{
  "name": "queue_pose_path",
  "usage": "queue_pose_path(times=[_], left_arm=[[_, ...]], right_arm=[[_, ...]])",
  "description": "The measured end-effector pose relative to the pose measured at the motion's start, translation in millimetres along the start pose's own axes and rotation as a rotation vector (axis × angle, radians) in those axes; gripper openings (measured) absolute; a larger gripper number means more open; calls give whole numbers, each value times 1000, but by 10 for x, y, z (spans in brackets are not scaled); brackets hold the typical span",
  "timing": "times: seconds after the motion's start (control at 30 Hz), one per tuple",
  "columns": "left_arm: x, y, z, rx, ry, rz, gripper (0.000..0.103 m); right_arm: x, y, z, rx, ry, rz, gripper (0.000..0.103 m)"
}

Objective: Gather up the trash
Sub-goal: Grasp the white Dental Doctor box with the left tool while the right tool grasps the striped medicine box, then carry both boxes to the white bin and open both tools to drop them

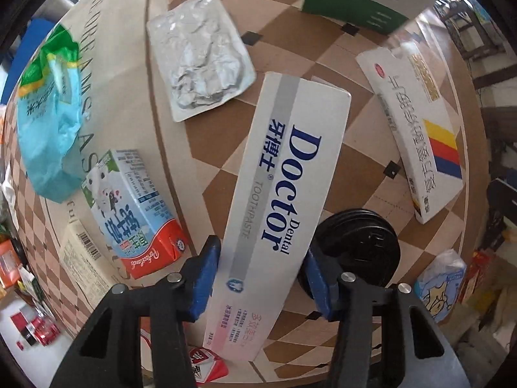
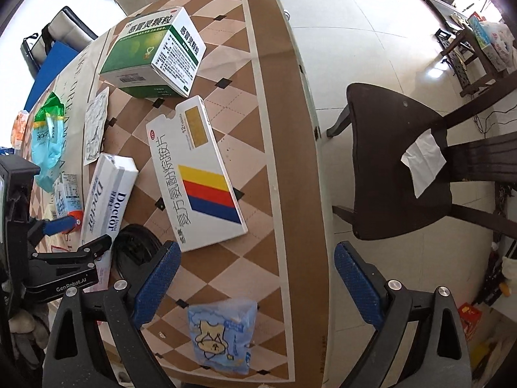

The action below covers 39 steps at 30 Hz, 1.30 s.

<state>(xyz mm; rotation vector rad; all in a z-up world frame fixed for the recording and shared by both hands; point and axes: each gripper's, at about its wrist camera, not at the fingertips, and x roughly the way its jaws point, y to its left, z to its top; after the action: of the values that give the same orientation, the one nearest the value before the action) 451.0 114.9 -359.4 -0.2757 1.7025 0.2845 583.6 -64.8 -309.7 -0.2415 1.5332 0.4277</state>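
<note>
My left gripper (image 1: 261, 281) pointed down at the table, its blue pads (image 1: 203, 283) set on either side of the toothpaste box (image 1: 284, 174) near its lower end, close against the long edges, though whether they pressed on it could not be told. My right gripper (image 2: 258, 286) also pointed down, its blue pads (image 2: 155, 278) spread wide with nothing clamped between them. In the right wrist view my left gripper's black body appeared at the left edge, and no hand or sleeve was visible.
</note>
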Motion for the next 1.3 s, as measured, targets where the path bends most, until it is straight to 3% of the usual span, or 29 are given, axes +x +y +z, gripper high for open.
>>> queue_pose_path(times=[0.13, 0.23, 0.3, 0.4, 0.47, 0.53, 0.73, 1.0, 1.13, 1.3], left_arm=[[-65, 347, -150, -201, -32, 53, 48], [-41, 542, -282, -302, -24, 38, 50], [71, 554, -342, -290, 24, 8, 50], [169, 500, -432, -224, 33, 50, 48], [163, 526, -515, -222, 11, 60, 46], [129, 575, -603, -239, -14, 53, 45], [-245, 444, -841, -245, -109, 122, 44], [-768, 321, -1289, -268, -277, 166, 44], [-1182, 93, -1323, -287, -366, 148, 44], [-1502, 81, -1767, -299, -474, 107, 44]], right_arm=[[203, 204, 198, -27, 12, 7, 97], [376, 446, 320, -71, 12, -24, 97], [487, 614, 379, -115, 8, -66, 97], [634, 805, 412, -171, 8, -133, 97], [736, 877, 413, -193, 29, -156, 90], [679, 904, 422, -194, -9, -149, 76], [614, 884, 336, -194, -21, -135, 75], [125, 854, -32, -163, -103, -62, 75], [-276, 838, -279, -156, -175, -28, 75], [-786, 766, -770, -143, -261, 19, 75]])
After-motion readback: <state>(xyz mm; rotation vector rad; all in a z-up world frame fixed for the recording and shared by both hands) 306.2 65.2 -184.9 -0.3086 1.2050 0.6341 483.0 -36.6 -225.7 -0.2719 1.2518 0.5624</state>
